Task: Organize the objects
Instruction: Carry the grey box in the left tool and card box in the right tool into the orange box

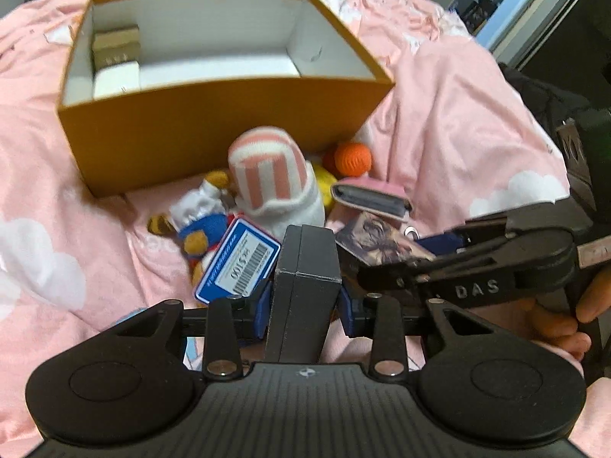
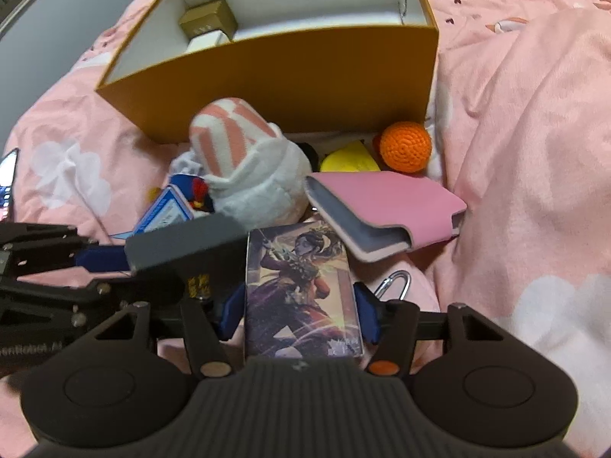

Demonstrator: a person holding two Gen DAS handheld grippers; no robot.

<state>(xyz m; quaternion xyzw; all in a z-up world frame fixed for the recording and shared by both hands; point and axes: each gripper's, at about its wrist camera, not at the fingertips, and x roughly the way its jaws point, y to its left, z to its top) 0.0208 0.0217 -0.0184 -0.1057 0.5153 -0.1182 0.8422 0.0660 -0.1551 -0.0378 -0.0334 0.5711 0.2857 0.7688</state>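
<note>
left gripper pinches a dark grey box; right gripper pinches an illustrated card box; both low over the clutter, so lift each clear above the orange box's near wall before releasing inside

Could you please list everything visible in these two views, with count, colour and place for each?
storage box: 1, orange outside, white inside, on the bedspread behind the pile
small boxes: 2, one gold, one white, inside the storage box at its left end
striped plush: 1, pink and white, in front of the box
crochet ball: 1, orange, right of the plush
pink case: 1, pink with grey lining, beside the ball
barcode card: 1, blue and white, left of the pile
bedspread: 1, pink with white clouds
left gripper: shut on black box
right gripper: shut on illustrated box
</note>
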